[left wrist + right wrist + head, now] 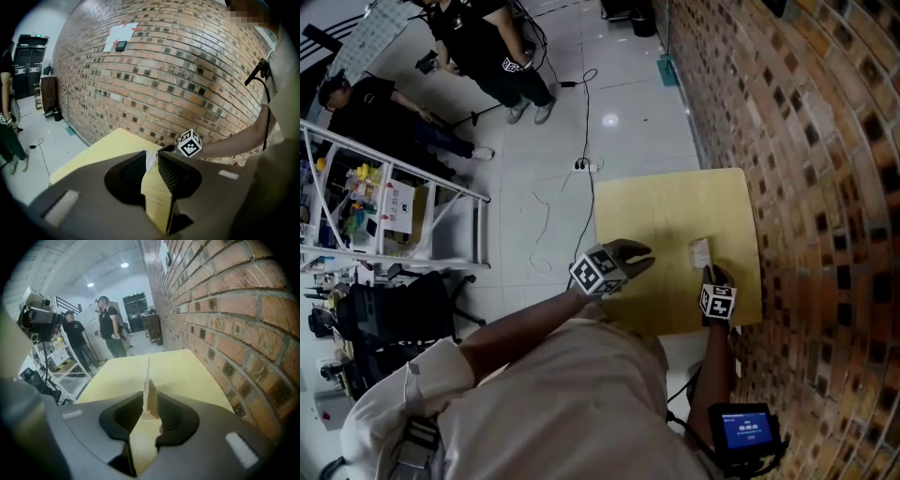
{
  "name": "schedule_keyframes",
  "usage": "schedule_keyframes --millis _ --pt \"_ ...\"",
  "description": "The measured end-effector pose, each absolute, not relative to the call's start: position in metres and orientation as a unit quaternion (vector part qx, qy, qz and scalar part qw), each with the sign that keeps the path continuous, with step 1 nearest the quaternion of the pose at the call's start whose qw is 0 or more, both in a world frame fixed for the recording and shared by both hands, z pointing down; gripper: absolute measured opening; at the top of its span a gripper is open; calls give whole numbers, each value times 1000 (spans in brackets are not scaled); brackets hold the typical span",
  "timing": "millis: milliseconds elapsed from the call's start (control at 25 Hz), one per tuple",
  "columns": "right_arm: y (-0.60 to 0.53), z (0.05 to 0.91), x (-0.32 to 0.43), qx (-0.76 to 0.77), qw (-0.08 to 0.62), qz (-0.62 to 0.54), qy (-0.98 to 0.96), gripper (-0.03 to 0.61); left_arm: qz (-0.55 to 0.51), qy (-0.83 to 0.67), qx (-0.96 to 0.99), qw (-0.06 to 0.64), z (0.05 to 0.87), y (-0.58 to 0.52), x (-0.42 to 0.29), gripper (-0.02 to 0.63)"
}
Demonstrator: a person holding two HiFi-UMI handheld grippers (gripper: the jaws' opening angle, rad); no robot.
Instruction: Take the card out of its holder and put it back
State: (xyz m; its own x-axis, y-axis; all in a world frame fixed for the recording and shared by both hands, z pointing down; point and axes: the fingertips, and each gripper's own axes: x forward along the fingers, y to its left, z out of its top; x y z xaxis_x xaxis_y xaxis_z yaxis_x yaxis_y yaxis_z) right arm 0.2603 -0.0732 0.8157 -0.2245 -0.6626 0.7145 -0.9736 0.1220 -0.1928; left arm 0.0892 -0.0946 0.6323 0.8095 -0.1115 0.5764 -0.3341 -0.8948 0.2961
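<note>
The right gripper [150, 394], jaws spread, straddles the thin white card [148, 371] in its small wooden holder [153, 398]. The left gripper [152, 154] is spread and empty. An off-centre pinch could topple card and holder together.

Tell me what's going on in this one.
A person holds a claw in each hand over a yellow table beside a brick wall. The card stands upright in its small wooden holder on the table. The right claw has its jaws apart around the holder, seemingly not clamping. The left claw hovers nearby, open and empty, aimed at the card.
</note>
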Motion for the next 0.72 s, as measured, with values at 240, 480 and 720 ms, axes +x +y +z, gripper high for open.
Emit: schedule_keyframes --millis 240,480,720 --pt "-74 822 259 575 238 331 -709 87 286 -124 930 196 635 -96 85 100" --pt "-75 828 258 578 239 334 -705 66 283 -130 931 192 632 -99 82 100" --pt "-78 828 259 590 226 338 -698 26 283 -135 930 192 626 -98 78 100"
